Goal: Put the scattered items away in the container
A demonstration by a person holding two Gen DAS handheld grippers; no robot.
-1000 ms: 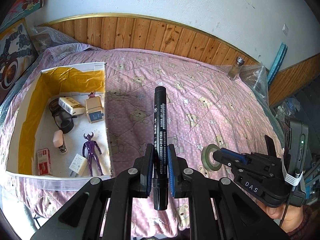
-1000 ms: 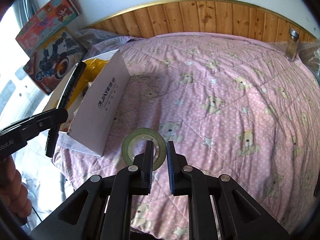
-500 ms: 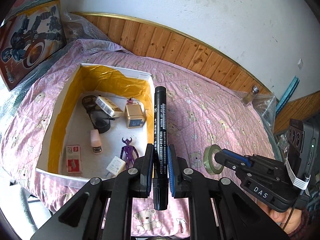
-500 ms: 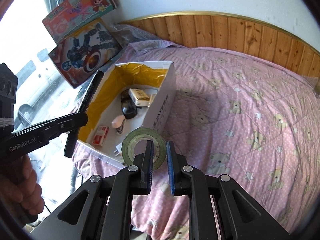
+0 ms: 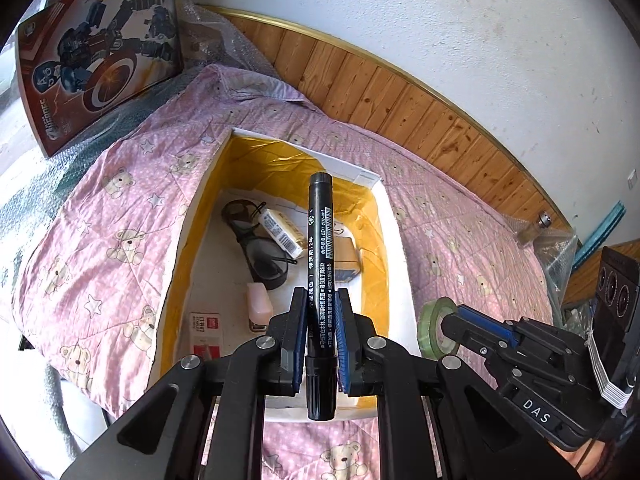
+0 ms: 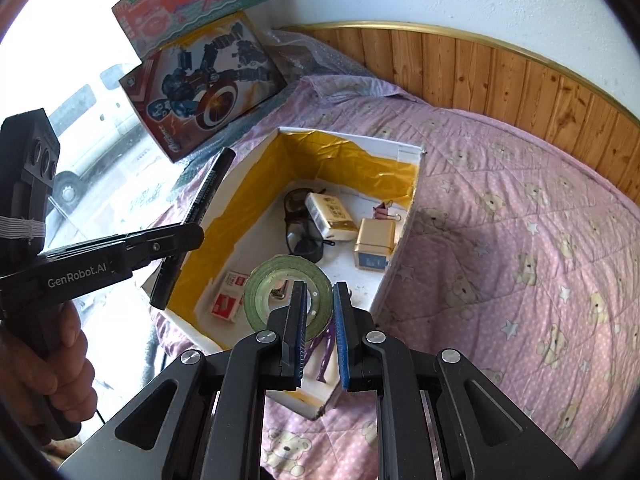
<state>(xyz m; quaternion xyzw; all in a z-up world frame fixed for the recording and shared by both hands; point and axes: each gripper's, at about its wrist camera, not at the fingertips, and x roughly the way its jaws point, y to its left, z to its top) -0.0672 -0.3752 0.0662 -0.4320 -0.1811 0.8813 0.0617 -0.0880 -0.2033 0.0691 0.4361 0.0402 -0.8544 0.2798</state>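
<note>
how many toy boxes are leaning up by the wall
2. The dark red cardboard box with a robot figure leans against the wall left of the bed, beside the white storage box. The orange and teal cartoon-girl box stands above and behind it. Others may be hidden.

Both grippers [image 5: 320, 316] [image 6: 320, 312] clamped, loaded.

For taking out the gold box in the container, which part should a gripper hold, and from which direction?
Grip the gold box across its two flat side faces, coming straight down from above. It sits close beside the container's right wall, with the pink clips behind it, so sideways approach is blocked.
</note>
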